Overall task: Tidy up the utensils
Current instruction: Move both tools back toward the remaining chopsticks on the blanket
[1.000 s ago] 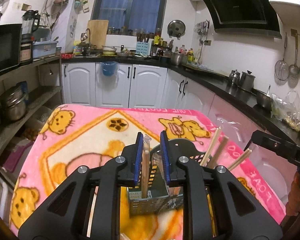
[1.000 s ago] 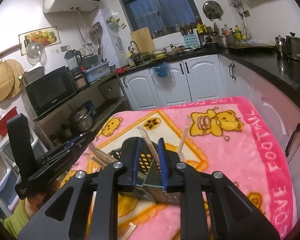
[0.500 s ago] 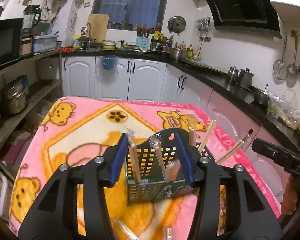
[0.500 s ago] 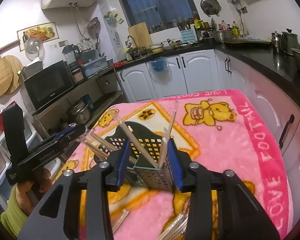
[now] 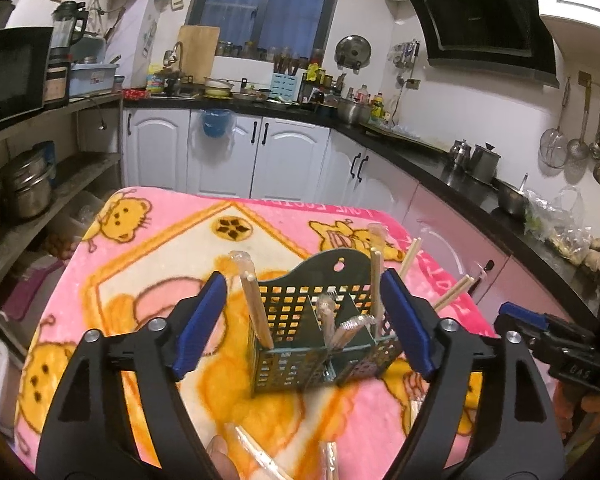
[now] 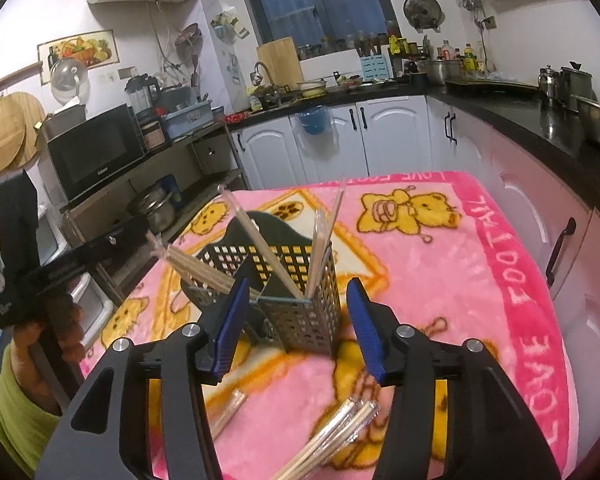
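Note:
A dark green perforated utensil caddy (image 5: 300, 336) (image 6: 296, 280) stands on the pink bear blanket (image 5: 148, 280) (image 6: 460, 272). Several wooden chopsticks (image 5: 256, 312) (image 6: 268, 248), some in clear wrappers, stand in its compartments. My left gripper (image 5: 304, 320) is open and empty, held just in front of the caddy. My right gripper (image 6: 296, 328) is open and empty, also just in front of the caddy. Loose wrapped chopsticks (image 6: 332, 440) (image 5: 260, 456) lie on the blanket near me.
White cabinets (image 5: 276, 156) and a black counter (image 5: 440, 172) run behind and to the right of the table. A shelf with a microwave (image 6: 96, 152) and pots (image 5: 24, 188) stands on the left.
Both grippers have opened, let go of the chopsticks they held into the caddy, and drawn back and up from it.

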The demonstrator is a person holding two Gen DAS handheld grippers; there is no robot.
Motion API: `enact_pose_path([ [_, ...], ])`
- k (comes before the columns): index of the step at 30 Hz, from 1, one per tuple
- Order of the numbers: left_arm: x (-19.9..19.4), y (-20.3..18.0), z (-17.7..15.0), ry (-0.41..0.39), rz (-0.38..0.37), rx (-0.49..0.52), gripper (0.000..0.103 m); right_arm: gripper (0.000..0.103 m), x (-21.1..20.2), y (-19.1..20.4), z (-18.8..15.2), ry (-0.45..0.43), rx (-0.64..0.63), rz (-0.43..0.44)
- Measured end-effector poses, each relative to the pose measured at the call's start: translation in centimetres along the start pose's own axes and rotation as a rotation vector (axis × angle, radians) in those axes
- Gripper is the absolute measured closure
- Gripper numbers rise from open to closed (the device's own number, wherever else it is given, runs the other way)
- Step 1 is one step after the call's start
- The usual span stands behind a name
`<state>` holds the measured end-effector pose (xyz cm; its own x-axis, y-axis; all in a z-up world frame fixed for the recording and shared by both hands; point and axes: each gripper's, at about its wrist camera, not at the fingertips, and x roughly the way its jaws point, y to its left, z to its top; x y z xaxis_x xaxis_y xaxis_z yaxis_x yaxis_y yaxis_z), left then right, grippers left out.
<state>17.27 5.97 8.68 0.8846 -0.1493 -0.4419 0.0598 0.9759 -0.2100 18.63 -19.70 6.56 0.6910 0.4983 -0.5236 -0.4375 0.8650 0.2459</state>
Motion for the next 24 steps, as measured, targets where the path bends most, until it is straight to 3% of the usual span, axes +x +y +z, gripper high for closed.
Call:
enact_pose_path([
  [4, -0.9, 0.2, -0.7, 0.004, -0.017, -0.003, 0.017, 0.052, -0.2, 0.1, -1.1, 0.013, 0.0, 0.007],
  [10, -1.4, 0.7, -1.6, 0.016, -0.02, -0.028, 0.011, 0.048, -0.3, 0.2, -2.1, 0.024, 0.015, 0.028],
  [24, -3.9, 0.9, -3.3, 0.009, -0.048, -0.045, 0.011, 0.038, -0.8, 0.8, -3.6, 0.033, 0.01, 0.039],
])
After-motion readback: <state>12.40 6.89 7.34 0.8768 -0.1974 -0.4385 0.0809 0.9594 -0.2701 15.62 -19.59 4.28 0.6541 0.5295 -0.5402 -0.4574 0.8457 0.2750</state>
